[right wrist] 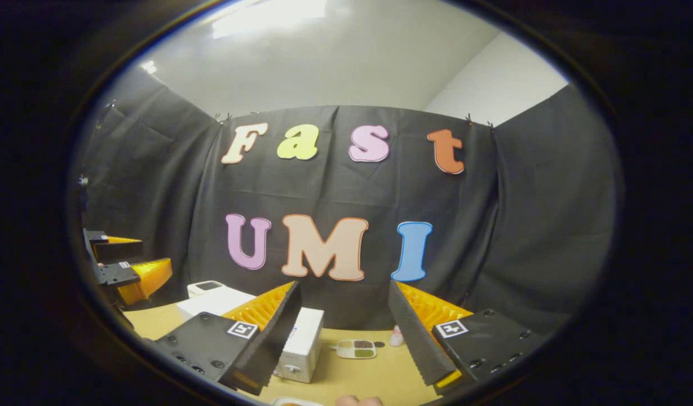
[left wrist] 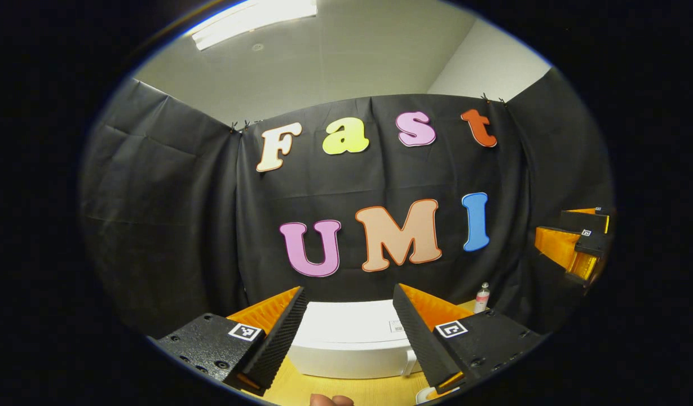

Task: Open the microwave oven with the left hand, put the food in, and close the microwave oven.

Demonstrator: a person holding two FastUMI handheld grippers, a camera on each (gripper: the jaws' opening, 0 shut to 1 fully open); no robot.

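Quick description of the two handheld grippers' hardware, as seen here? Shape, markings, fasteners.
Both look alike. The left gripper has two wedge-shaped fingers with ribbed inner faces, each on a flat textured plate carrying a small square black-and-white fiducial tag and several screws. The right gripper shows the same wedge fingers, tagged plates and screws. No cables visible.
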